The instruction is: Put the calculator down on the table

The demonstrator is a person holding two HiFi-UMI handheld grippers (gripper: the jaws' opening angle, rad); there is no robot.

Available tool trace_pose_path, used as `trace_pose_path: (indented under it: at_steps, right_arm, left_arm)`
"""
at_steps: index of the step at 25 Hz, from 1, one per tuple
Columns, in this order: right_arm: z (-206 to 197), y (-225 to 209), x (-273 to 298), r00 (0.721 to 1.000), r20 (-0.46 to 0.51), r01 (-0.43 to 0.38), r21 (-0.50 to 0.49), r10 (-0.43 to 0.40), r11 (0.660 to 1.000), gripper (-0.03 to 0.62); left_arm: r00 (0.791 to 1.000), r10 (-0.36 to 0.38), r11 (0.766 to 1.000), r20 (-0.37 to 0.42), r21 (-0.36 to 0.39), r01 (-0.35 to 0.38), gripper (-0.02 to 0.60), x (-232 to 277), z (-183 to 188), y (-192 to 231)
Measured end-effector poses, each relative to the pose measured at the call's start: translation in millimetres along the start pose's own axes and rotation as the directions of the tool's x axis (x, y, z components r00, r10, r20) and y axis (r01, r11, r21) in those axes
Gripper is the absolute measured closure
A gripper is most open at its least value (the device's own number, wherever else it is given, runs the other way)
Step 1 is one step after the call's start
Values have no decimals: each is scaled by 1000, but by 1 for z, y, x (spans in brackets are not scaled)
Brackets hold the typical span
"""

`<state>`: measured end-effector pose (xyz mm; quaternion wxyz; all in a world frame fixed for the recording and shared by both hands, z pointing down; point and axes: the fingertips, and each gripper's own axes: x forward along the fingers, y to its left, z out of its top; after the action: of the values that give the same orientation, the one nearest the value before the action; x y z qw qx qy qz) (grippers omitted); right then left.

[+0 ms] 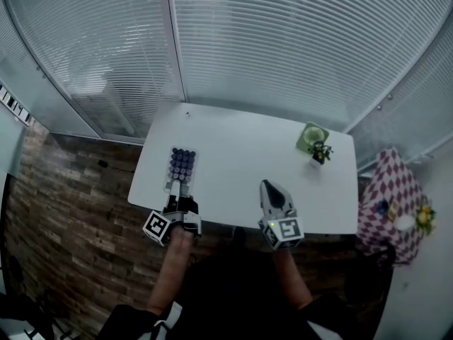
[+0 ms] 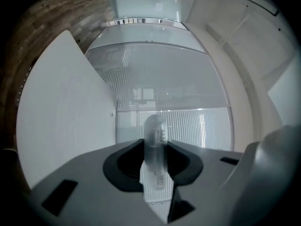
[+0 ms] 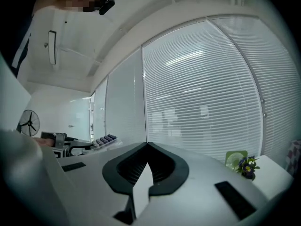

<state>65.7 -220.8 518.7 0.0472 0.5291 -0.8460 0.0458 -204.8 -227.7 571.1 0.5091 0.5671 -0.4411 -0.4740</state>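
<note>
A calculator point(image 1: 182, 164) with dark round keys lies flat, keys up, over the left part of the white table point(image 1: 241, 154). My left gripper point(image 1: 182, 185) is shut on its near end. In the left gripper view the calculator point(image 2: 155, 142) shows edge-on between the pads, and the table point(image 2: 61, 107) fills the left side. I cannot tell whether the calculator touches the table. My right gripper point(image 1: 271, 190) hovers at the table's near edge, jaws together and holding nothing. The right gripper view shows its tips point(image 3: 146, 147) meeting and the calculator point(image 3: 104, 139) far left.
A small green fan point(image 1: 311, 136) and a pot of flowers point(image 1: 320, 151) stand at the table's far right corner. A side table with a checkered cloth point(image 1: 389, 190) stands to the right. Blinds close off the far side.
</note>
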Motion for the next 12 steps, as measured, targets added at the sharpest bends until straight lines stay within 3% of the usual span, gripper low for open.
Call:
trace_pose_path:
  at_steps: [12]
  right_arm:
    - [-10,-15,5,1000,-23,-5,4,5,1000,588]
  left_arm:
    - [996,92,996,-6,-1,-92,480,15,-18,36]
